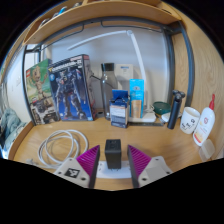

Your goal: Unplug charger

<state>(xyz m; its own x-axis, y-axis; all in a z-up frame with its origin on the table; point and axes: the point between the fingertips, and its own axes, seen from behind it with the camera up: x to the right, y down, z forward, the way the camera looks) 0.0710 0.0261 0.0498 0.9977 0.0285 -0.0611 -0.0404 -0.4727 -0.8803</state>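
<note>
Between the fingers (112,163), low in the gripper view: one charger (113,151), a small black block standing upright, apparently seated in a white power strip (108,170) that lies on the wooden table (165,140). Purple pads (89,158) flank the block closely on either side; a sliver of gap seems to remain at each side, though contact cannot be ruled out at this angle. Fingers spread only slightly wider than the block, closed on nothing. Lower body of the charger and its socket are hidden behind the finger tips.

Left of the fingers: a white cable (58,143), loosely coiled on the table, one end running toward the strip; its join is not visible.

Rear row, against the wall, from the left: two printed boxes (71,88) standing upright, artwork too small to read; a clear bottle (107,84) with a dark cap; a blue box (120,108) with a smaller item in front, unclear; an orange-and-blue carton (137,94).

Right side: a dark cylindrical object (175,110), identity unclear; a white mug (189,119); a white bottle with red cap (205,122), partly cut off.

Overhead: a wooden shelf (110,12) on a dark metal frame, only its underside showing.
</note>
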